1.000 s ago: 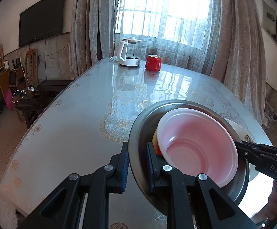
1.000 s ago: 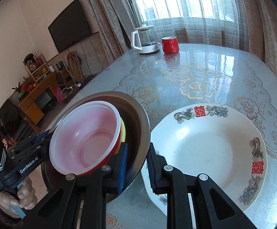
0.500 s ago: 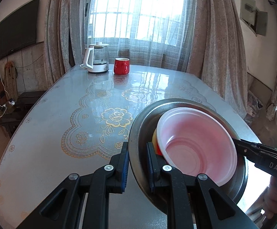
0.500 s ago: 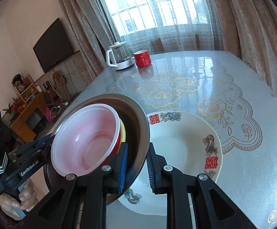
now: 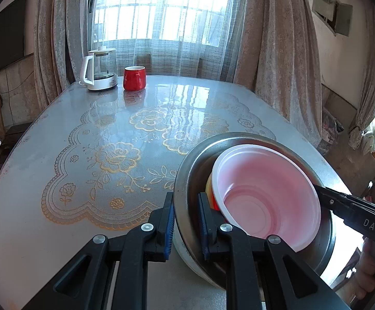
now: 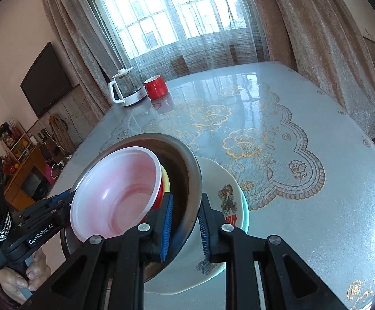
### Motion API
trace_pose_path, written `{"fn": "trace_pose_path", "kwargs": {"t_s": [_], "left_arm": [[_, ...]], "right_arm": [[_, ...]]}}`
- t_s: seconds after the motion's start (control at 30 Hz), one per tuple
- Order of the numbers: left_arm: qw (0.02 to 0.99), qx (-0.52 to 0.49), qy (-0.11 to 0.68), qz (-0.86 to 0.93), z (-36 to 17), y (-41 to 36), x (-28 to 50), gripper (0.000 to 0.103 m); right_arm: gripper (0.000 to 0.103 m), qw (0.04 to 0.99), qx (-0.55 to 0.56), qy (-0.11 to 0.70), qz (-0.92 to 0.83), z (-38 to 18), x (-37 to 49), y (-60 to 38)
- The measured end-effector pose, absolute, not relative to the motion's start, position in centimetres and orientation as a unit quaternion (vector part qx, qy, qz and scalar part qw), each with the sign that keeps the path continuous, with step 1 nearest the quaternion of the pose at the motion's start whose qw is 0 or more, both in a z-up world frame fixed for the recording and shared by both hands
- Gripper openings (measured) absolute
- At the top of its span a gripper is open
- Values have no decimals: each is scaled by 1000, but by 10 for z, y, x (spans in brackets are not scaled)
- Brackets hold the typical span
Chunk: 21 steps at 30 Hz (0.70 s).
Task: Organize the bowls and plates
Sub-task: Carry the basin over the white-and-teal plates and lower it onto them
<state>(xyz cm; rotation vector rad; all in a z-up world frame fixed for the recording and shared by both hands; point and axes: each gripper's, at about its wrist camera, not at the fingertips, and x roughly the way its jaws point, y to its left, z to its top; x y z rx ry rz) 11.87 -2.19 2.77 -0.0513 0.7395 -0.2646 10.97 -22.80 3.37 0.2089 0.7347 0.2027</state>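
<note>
The rim of the steel bowl (image 5: 187,175) is clamped between the jaws of the left gripper (image 5: 186,228) and likewise of the right gripper (image 6: 184,228). Inside it a pink bowl (image 5: 267,196) is nested. Since a second ago, the stack has been carried over the plate (image 6: 228,201) on the counter (image 5: 84,134), so stacking seems near. "GenRobot.AI", "DAS" and red characters are read.

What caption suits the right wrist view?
Right gripper and left gripper hold a round metal basin of stacked plastic bowls over a white patterned plate.
</note>
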Motion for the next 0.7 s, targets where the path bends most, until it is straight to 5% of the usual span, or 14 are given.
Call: {"fn": "trace_pose_path", "kwargs": {"t_s": [0.7], "left_arm": [[905, -25, 401, -136, -2, -32, 131, 17]], "right_arm": [[21, 914, 110, 384, 78, 10, 124, -239]]}}
